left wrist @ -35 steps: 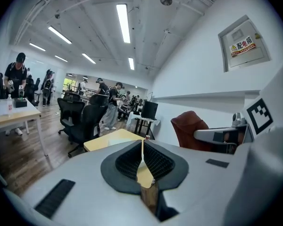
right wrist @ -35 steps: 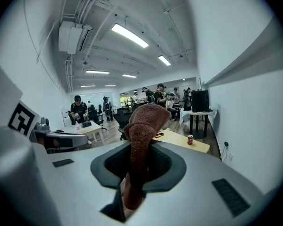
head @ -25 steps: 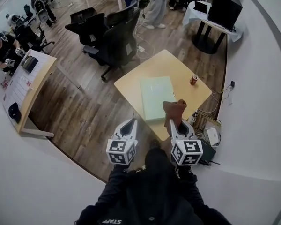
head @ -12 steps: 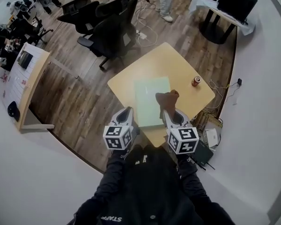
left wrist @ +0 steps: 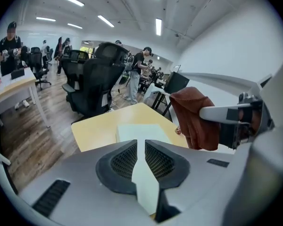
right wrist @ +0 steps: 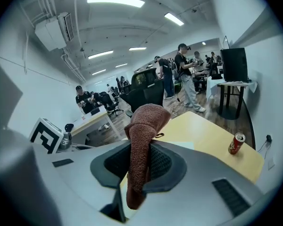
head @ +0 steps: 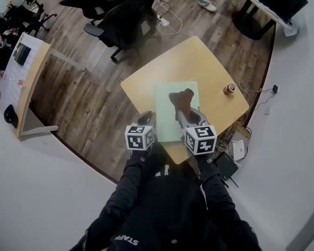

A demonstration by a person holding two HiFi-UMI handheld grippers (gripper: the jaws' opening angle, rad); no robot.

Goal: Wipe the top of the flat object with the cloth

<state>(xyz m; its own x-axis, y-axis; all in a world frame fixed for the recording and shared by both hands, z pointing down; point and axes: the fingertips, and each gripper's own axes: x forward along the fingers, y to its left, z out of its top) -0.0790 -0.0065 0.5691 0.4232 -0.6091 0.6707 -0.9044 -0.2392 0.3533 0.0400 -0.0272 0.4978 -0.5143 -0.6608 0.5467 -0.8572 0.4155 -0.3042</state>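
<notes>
A pale green flat object (head: 167,116) lies on the light wooden table (head: 209,67). My right gripper (head: 184,114) is shut on a brown cloth (head: 181,99), which hangs over the middle of the flat object; whether it touches I cannot tell. In the right gripper view the cloth (right wrist: 142,140) bulges above the jaws and droops below them. My left gripper (head: 149,117) is shut and holds nothing, over the flat object's near left edge. Its view shows the flat object (left wrist: 141,132) ahead and the cloth (left wrist: 193,117) to the right.
A red drink can (head: 230,89) stands near the table's right corner (right wrist: 235,143). Black office chairs (head: 125,20) are beyond the table. A white desk (head: 26,72) stands far left. Boxes and cables (head: 235,149) lie on the floor at the right. People stand in the background.
Both grippers have moved forward over the table. The cloth went from the flat object's right edge to above its middle. The left gripper came in over the near left edge.
</notes>
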